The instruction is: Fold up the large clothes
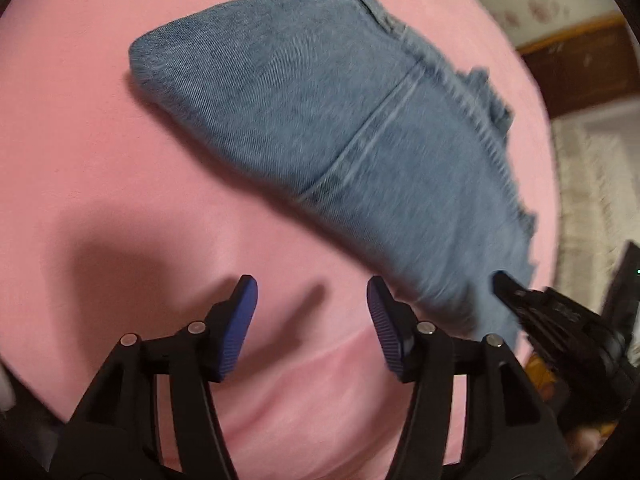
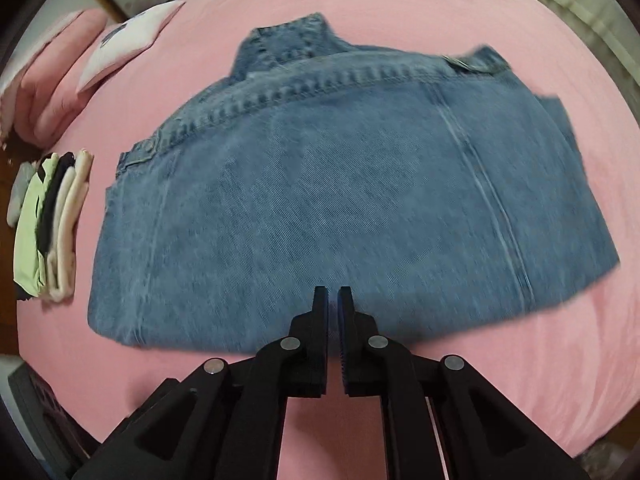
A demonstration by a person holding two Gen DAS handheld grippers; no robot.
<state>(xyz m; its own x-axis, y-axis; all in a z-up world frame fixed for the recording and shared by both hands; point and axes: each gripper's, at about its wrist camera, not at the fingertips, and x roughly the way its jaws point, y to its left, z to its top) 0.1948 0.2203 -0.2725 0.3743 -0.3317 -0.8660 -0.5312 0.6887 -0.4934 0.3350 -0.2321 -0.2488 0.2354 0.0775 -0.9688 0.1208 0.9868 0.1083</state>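
Folded denim jacket (image 2: pixel 340 200) on the pink sheet (image 2: pixel 520 360); left gripper (image 1: pixel 312 292) released beside it, right gripper (image 2: pixel 333 296) clenched, empty.

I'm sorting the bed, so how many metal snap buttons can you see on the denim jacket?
2 on the denim jacket, right wrist view: one snap button at the upper right by the collar seam, another snap button at the left edge. More may be hidden in the folds.

Soft, even indoor light fell on the pink bedsheet (image 1: pixel 80 160), where dark gripper shadows pooled, while motion blur smeared the folded blue denim garment (image 2: pixel 320 200) and fisheye distortion bent both views' black-vignetted edges.
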